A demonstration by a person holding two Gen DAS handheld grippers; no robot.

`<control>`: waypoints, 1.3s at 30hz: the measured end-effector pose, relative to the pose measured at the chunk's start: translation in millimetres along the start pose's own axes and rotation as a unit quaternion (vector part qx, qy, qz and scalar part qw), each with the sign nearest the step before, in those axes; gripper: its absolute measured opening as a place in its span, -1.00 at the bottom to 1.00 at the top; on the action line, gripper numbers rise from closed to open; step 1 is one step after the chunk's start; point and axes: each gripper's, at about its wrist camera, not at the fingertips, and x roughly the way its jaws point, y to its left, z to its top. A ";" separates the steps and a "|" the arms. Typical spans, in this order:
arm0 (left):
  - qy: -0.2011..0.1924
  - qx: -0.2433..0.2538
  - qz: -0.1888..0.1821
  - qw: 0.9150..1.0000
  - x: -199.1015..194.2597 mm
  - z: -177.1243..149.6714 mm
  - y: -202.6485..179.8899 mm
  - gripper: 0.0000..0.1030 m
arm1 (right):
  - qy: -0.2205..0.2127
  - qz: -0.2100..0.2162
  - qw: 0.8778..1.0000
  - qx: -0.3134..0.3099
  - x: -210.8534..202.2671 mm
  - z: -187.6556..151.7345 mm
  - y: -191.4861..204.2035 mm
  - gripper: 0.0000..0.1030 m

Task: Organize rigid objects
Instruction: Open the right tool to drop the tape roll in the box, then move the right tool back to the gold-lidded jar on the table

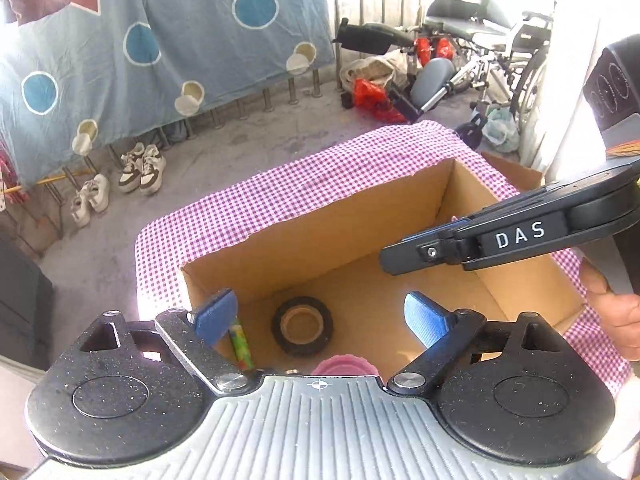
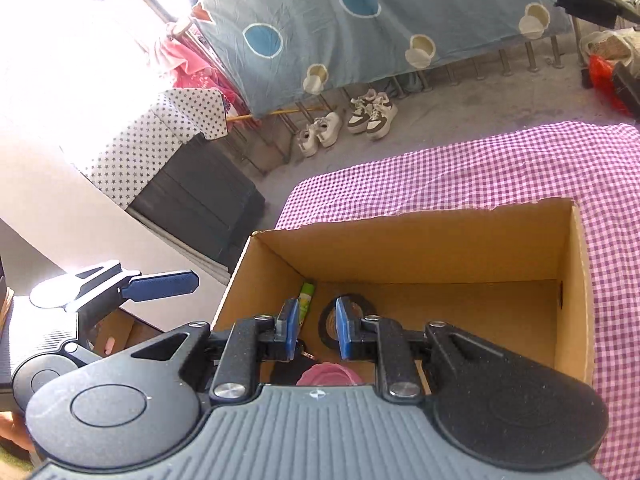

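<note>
An open cardboard box [image 1: 320, 216] stands on a purple checked cloth [image 1: 280, 192]. Inside lie a black tape roll [image 1: 303, 325], a green patterned tube [image 1: 242, 344] and a pink ribbed object [image 1: 344, 365]. My left gripper [image 1: 320, 316] hovers over the box, jaws wide open and empty. My right gripper [image 2: 317, 330] is above the same box [image 2: 440, 248], jaws a narrow gap apart, with nothing between them. The tape roll [image 2: 362, 304], tube [image 2: 307, 296] and pink object [image 2: 328, 374] show below it. The right gripper's body [image 1: 500, 236] reaches in from the right in the left wrist view.
Pairs of sneakers [image 1: 142, 168] sit on the concrete floor under a hanging blue sheet [image 1: 160, 48]. A wheelchair [image 1: 480, 52] and red bags stand at the back right. A dark cabinet [image 2: 200, 208] stands left of the table. The left gripper [image 2: 160, 284] shows at the left in the right wrist view.
</note>
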 end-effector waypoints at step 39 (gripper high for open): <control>-0.060 0.012 -0.053 0.997 -10.2 -171.4 -143.8 0.79 | -0.106 -0.013 0.988 0.115 -109.6 -239.6 -24.5 -0.02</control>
